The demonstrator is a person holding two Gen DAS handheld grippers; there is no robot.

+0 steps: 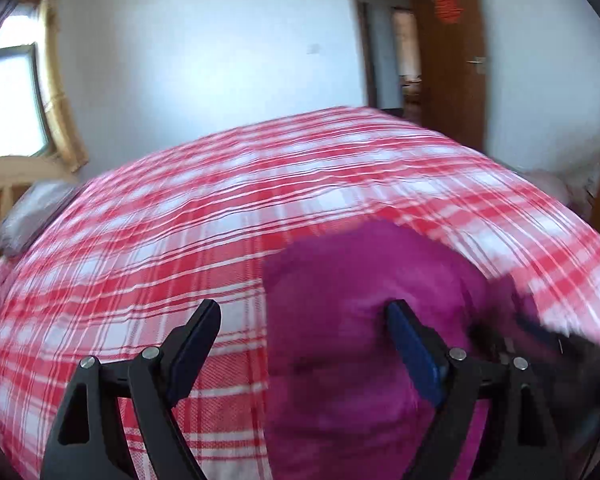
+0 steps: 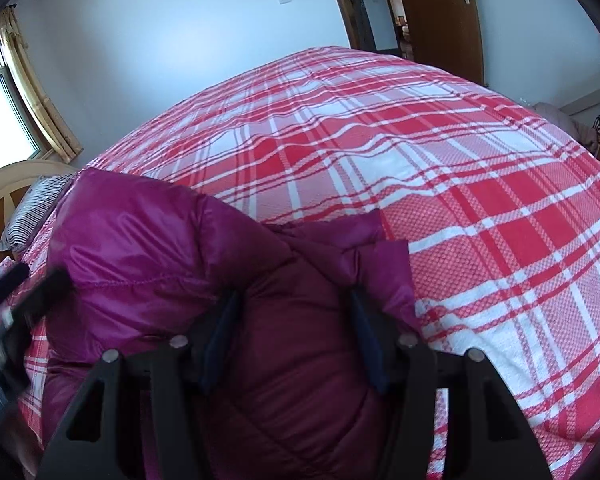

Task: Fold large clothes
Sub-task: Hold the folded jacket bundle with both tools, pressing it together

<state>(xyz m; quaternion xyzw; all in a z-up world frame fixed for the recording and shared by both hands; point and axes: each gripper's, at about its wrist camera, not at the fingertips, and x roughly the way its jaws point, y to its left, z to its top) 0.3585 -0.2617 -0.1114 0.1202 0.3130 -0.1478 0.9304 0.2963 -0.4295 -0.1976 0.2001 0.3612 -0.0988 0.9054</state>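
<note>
My right tongs (image 2: 294, 316) tilt down, pinching the shiny magenta quilted puffer jacket (image 2: 172, 248) bunched beneath them. Left tongs (image 1: 304, 332) hang spread, empty, beside its edge; red-and-white plaid bedspread (image 1: 180, 220) stretches clear ahead.

Left tongs (image 1: 304, 316) gape wide (angled downward); right tongs (image 2: 294, 300) half-spread.
</note>
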